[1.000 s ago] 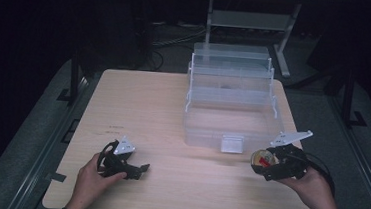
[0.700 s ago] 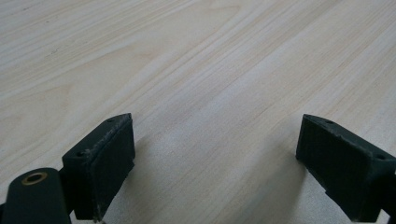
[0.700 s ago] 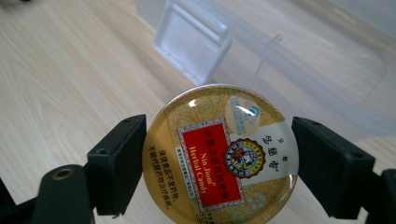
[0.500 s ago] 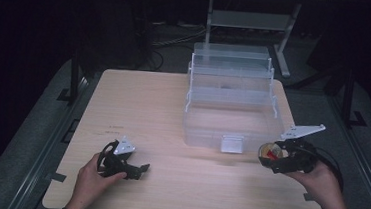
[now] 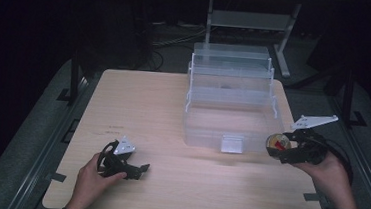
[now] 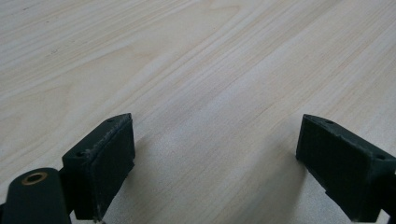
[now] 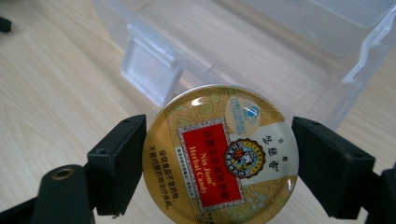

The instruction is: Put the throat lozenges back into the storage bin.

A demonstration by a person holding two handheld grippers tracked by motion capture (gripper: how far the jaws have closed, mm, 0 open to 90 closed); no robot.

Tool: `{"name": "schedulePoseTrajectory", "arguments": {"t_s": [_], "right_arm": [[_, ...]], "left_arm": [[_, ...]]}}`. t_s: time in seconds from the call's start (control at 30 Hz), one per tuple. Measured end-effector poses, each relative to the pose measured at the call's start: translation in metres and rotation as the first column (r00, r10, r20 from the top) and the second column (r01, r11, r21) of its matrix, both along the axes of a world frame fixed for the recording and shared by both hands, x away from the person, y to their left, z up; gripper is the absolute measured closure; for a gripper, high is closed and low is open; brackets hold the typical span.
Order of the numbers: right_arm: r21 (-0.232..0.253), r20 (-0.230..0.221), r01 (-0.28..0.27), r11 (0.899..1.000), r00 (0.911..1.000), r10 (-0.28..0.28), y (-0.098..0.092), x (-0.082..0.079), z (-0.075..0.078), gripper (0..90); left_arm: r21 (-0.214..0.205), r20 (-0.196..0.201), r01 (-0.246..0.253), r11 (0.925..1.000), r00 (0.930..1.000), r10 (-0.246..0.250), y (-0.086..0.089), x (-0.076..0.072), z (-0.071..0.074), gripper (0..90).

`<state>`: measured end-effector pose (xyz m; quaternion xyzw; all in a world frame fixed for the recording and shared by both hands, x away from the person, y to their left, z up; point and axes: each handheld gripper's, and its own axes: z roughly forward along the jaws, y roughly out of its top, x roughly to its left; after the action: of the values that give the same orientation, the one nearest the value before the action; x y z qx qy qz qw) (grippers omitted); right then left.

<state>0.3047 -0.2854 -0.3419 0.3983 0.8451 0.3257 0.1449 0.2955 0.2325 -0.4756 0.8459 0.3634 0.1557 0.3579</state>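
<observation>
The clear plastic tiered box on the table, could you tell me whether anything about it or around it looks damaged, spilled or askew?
Nothing stands out: the clear plastic tiered box stands open and square on the wooden table, with no spill or visible damage.

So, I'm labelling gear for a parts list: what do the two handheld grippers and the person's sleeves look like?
Both are black. The left gripper carries a small grey three-cornered plate; its blocky black pads have screw holes. The right gripper has a larger grey plate and a black cable trailing behind. A dark cuff shows at the right hand.
</observation>
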Motion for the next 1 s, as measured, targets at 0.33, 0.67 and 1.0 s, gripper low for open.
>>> {"name": "schedulePoseTrajectory", "arguments": {"t_s": [0.33,0.67,1.0], "right_arm": [[0.002,0.024,0.015,1.0,0.9996,-0.015,-0.004,0.011,0.016,20.2],[0.004,0.039,0.035,0.999,0.9986,-0.035,-0.006,0.028,0.026,20.2],[-0.006,0.013,0.059,0.998,0.9982,-0.059,-0.006,0.048,0.024,20.2]], "left_arm": [[-0.001,0.001,-0.001,1.0,1.0,0.001,0.0,0.0,0.0,10.8],[0.001,0.002,0.0,1.0,1.0,0.0,0.0,0.0,0.0,10.8],[0.002,0.002,0.002,1.0,1.0,-0.002,0.0,0.0,0.0,10.9]]}}
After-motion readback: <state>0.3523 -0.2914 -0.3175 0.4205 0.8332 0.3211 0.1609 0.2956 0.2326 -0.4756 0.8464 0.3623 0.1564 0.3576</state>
